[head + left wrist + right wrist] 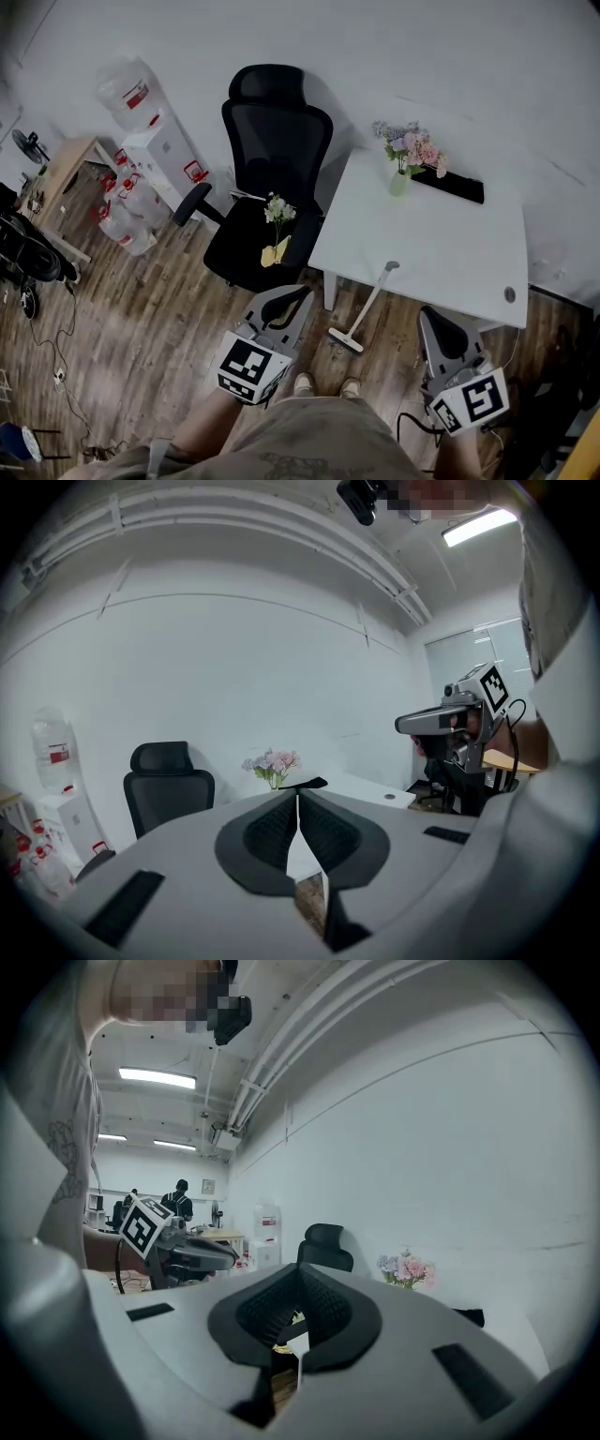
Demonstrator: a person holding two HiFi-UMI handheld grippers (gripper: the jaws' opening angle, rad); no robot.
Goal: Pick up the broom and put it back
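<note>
The broom [364,307] has a pale handle that leans against the front edge of the white table [441,253], with its head on the wood floor. My left gripper [292,298] hovers just left of the broom, apart from it. Its jaws are shut with nothing between them [298,794]. My right gripper [433,317] is to the right of the broom, near the table's front edge. In the right gripper view its jaws [298,1271] meet at the tips and hold nothing. The broom does not show in either gripper view.
A black office chair [272,169] with a small bunch of flowers [276,211] on its seat stands left of the table. A vase of flowers [408,155] and a black object [450,184] sit at the table's back. A water dispenser [164,150] and bottles stand far left.
</note>
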